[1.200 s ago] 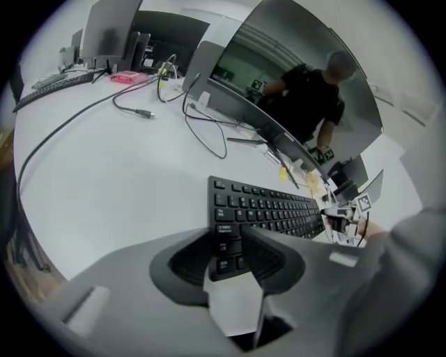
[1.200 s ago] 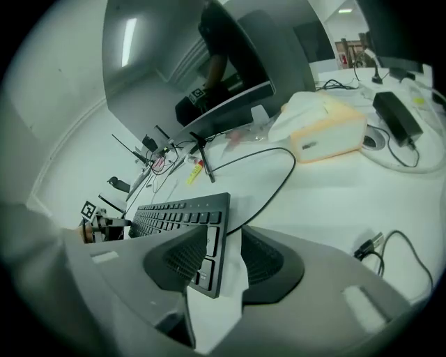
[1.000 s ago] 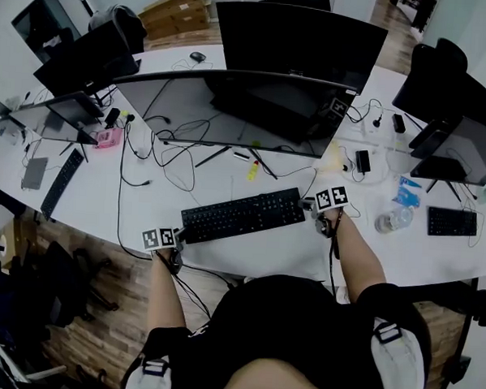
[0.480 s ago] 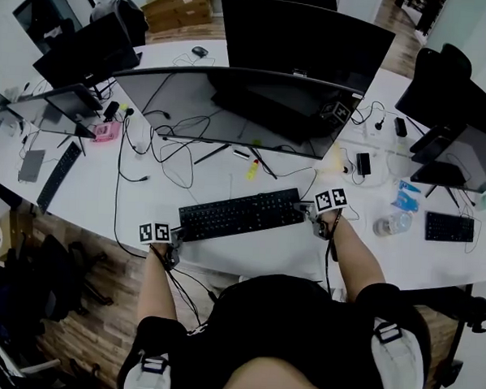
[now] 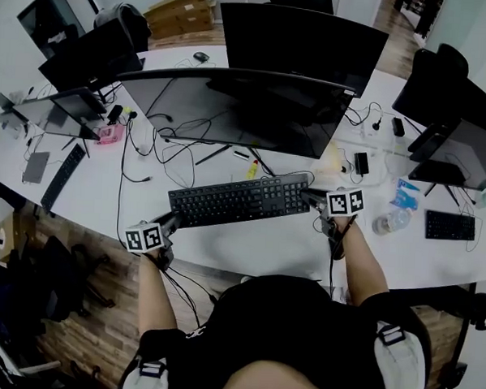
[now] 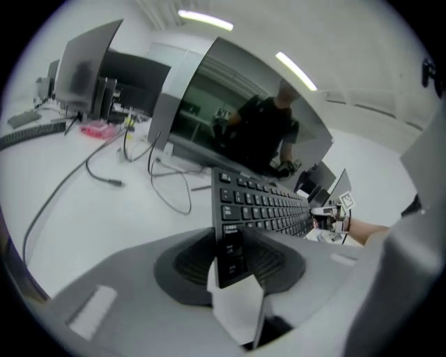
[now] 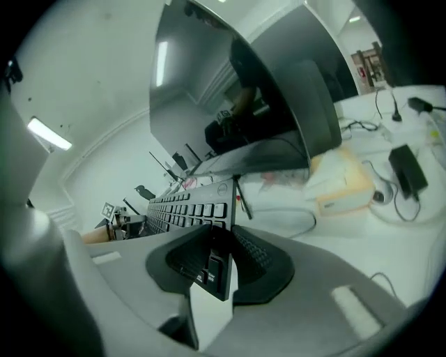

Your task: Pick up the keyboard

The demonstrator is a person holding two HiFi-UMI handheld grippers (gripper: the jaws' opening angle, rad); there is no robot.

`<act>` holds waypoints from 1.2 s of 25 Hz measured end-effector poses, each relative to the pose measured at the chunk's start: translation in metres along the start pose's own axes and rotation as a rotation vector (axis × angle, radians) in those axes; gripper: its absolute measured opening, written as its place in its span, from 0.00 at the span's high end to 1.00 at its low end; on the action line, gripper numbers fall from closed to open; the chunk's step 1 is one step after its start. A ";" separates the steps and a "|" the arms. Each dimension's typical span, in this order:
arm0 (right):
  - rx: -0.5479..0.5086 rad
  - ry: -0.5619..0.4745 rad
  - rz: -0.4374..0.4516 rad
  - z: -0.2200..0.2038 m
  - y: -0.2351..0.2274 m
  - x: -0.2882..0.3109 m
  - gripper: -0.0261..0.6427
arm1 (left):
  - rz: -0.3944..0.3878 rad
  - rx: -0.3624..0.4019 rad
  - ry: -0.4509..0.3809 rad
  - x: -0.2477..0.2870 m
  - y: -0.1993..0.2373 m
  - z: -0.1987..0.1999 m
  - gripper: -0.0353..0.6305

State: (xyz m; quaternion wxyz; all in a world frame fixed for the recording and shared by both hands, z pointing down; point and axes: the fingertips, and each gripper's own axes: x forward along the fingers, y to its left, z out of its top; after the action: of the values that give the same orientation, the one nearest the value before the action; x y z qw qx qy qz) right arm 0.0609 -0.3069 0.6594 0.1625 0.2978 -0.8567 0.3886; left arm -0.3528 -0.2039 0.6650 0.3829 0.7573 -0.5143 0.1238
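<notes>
A wide white desk (image 5: pixel 248 248) fills the room's middle, over a wooden floor (image 5: pixel 82 323), and it carries several dark screens; the largest is a curved monitor (image 5: pixel 231 108) with loose cables under it. The person's two forearms reach forward from the body, left forearm (image 5: pixel 152 295) and right forearm (image 5: pixel 361 265), both sloping a little downward. Between them the black keyboard (image 5: pixel 239 199) is held in front of the curved monitor and seems lifted off the desk. The left gripper (image 5: pixel 171 221) pinches its left end between the pads. The right gripper (image 5: pixel 313 198) has its jaws closing on the right end, pads against it.
</notes>
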 end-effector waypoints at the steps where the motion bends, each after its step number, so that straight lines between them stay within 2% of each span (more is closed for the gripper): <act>1: -0.040 -0.042 0.006 0.015 0.010 -0.010 0.83 | -0.004 0.040 -0.056 -0.010 -0.009 0.017 0.68; 8: -0.314 -0.364 0.003 0.121 0.091 -0.086 0.82 | -0.028 0.263 -0.387 -0.085 -0.070 0.117 0.68; 15: -0.533 -0.623 0.038 0.193 0.175 -0.164 0.82 | -0.057 0.417 -0.605 -0.160 -0.128 0.195 0.68; 20: -0.601 -0.679 0.038 0.209 0.196 -0.186 0.82 | -0.062 0.476 -0.653 -0.178 -0.143 0.212 0.68; 30: -0.574 -0.673 0.031 0.201 0.188 -0.189 0.82 | -0.061 0.472 -0.636 -0.172 -0.148 0.205 0.69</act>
State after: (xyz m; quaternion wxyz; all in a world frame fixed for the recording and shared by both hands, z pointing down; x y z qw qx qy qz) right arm 0.0772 -0.2899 0.3268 -0.0555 0.3375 -0.9395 0.0186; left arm -0.3412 -0.2049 0.3594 0.0233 0.8400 -0.5419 -0.0137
